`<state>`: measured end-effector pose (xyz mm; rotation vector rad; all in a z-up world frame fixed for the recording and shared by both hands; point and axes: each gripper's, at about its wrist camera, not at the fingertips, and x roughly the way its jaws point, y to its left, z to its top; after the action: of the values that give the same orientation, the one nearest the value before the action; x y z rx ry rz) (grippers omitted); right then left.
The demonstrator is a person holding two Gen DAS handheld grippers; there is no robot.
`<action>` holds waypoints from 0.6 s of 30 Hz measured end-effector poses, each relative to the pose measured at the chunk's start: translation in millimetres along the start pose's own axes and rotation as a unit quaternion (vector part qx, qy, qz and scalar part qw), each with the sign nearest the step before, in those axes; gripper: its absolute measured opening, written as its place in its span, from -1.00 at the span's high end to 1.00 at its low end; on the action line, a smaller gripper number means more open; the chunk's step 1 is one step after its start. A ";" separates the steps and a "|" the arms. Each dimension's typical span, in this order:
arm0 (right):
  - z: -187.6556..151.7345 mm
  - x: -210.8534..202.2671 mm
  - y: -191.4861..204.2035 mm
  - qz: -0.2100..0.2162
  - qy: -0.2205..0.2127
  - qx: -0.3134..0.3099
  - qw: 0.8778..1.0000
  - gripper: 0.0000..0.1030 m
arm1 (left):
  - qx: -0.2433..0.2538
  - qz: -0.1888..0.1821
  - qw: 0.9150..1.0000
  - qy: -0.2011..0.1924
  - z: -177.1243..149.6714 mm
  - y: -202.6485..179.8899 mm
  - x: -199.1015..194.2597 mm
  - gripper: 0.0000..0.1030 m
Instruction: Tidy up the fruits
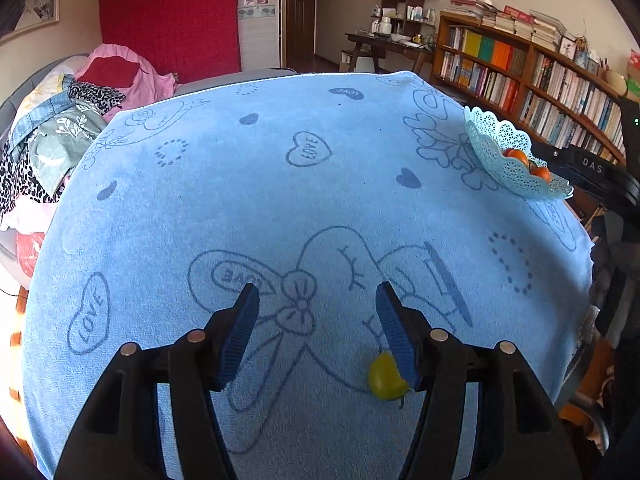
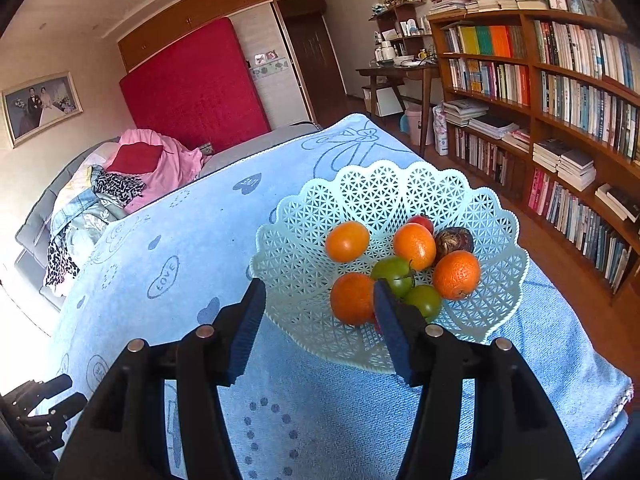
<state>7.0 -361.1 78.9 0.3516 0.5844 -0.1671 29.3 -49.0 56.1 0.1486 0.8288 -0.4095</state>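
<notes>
The surface is covered by a blue towel [image 1: 280, 200] printed with hearts and bows; several hearts carry the word "LOVE", one just left of the left gripper [image 1: 314, 292], another further back near the middle.

The left gripper hangs over the towel with its jaws released and nothing between them; a small yellow fruit [image 1: 385, 376] with a short green stem lies on the towel at the inner side of the right-hand finger (whether it touches the pad I cannot tell).

At the far right edge of the surface stands a pale lattice fruit basket [image 1: 492, 140]; the black part beyond it bears the letters "DAS".

In the right wrist view the right gripper [image 2: 318, 290] hovers at the near rim of the basket [image 2: 296, 240], jaws released and gripping nothing; inside lie four oranges [image 2: 347, 241], two green tomatoes [image 2: 394, 272], a dark brown fruit [image 2: 454, 242] and a red one [image 2: 422, 222] half hidden behind an orange.

Book spines on the bookshelf [image 2: 560, 80] are too small to read.
</notes>
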 end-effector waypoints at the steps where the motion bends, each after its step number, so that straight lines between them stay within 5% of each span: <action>1: -0.5 -1.2 -1.1 0.001 0.000 0.000 1.000 -0.12 | 0.002 -0.002 1.000 0.005 -4.5 -2.9 0.6 -0.18; 8: -2.5 -4.3 -2.4 0.002 -0.001 -0.002 1.000 -0.12 | 0.011 -0.019 0.999 0.037 -28.4 -22.6 7.9 -0.16; 18: -1.7 -11.8 -14.5 0.006 -0.006 -0.004 1.000 -0.12 | 0.010 -0.022 0.997 0.071 -38.6 -37.8 22.5 0.44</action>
<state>-7.3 -373.3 80.3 0.3467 0.5701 -0.1547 0.9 -79.2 14.7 0.1803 0.9685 -0.4522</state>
